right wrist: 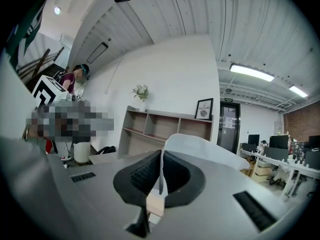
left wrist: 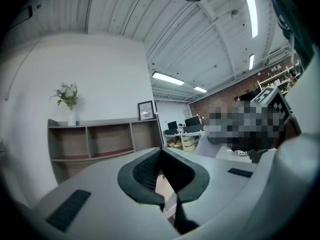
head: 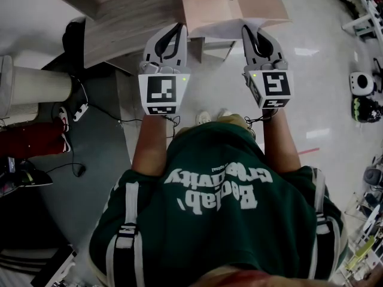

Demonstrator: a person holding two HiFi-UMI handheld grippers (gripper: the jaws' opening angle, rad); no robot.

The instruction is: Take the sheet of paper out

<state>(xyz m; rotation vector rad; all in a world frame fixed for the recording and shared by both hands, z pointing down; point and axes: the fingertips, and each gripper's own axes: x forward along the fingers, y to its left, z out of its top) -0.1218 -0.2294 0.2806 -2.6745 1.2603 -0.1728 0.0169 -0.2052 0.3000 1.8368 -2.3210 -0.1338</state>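
Open-plan office/lab, industrial feel: white corrugated metal ceiling (left wrist: 125, 14) w/ long fluorescent strip lights (left wrist: 168, 78), red-brown brick wall (left wrist: 220, 100) at back, desks w/ dark computer monitors (left wrist: 192, 121). Also grey-brown wooden shelf unit (left wrist: 95, 141), black-framed picture (left wrist: 146, 110) & white vase of flowers (left wrist: 71, 118) on top.

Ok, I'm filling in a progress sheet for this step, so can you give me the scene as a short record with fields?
left gripper: fingers together at the left edge of the pink envelope, apparently pinching it
right gripper: fingers shut on the white sheet of paper
sheet of paper: curls up past the right fingers; how far out it is, cannot tell
envelope: in front of the person, between the two grippers
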